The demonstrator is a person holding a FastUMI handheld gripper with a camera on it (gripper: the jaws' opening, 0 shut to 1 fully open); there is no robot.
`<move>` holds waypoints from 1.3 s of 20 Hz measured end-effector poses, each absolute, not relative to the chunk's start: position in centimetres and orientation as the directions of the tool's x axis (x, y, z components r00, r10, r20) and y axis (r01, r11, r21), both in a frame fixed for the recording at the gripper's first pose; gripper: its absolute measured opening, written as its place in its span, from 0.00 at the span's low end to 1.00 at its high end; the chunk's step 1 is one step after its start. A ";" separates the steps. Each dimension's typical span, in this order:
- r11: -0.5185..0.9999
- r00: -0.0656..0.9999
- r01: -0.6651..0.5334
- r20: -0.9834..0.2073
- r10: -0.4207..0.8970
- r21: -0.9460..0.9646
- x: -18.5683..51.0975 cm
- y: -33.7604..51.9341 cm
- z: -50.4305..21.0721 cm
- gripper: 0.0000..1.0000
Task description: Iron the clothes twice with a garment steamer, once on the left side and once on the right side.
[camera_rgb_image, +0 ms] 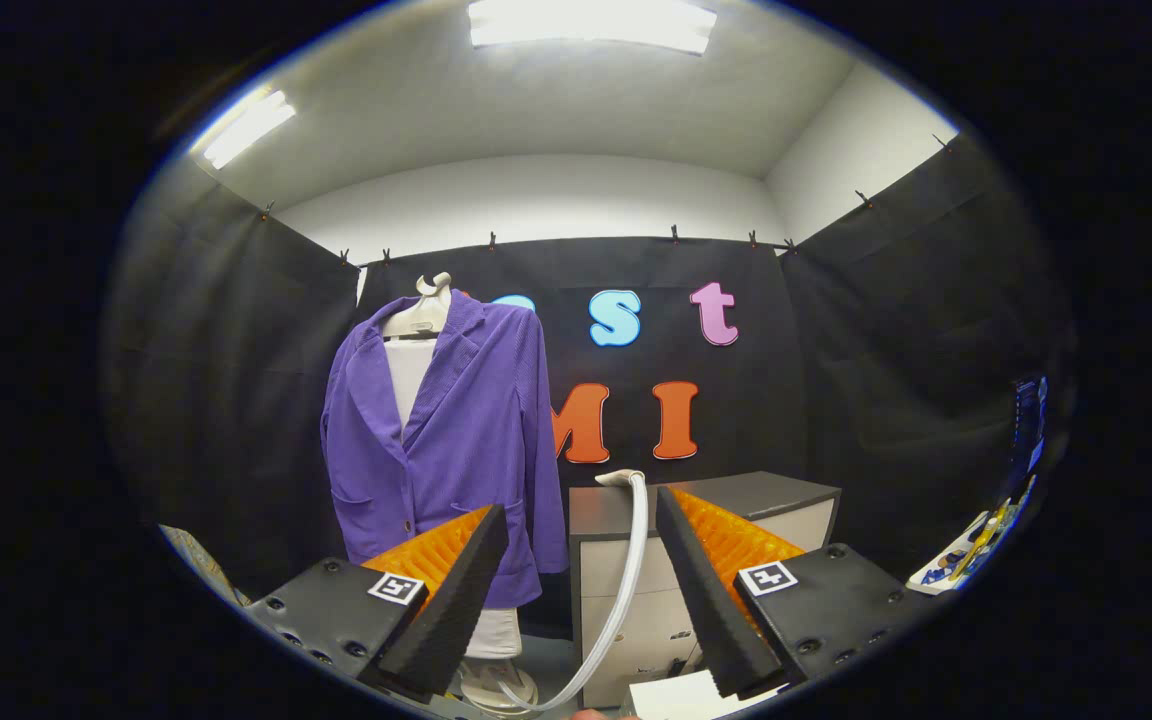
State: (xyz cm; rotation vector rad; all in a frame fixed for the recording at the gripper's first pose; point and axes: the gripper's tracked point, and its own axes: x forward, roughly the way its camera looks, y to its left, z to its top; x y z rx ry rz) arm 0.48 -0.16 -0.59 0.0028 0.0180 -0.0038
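The gripper [581,560] is spread wide, holding nothing; the white steamer head with its pale curved hose [626,560] rests on the grey cabinet [756,500] at twelve o'clock beyond the fingers, within reach; the purple jacket [466,430] hangs on a hanger at ten o'clock, front presented for steaming

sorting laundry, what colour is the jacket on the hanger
Purple jacket, clearest in the gripper view.

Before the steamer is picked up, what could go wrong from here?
The gripper is open with only the curved hose between its fingers; closing now may pinch hose rather than the steamer head on the cabinet. The hose could also drag across the purple jacket when lifted.
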 end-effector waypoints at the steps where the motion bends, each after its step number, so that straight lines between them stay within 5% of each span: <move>1: 1.000 1.000 0.005 -0.017 -0.005 0.002 0.5 -0.2 -0.5 0.99; 16: 1.000 1.000 0.017 -0.018 -0.017 -0.008 2.9 -0.1 0.3 0.99; 26: 0.999 0.999 -0.010 -0.031 0.011 0.040 16.3 -1.5 4.1 0.98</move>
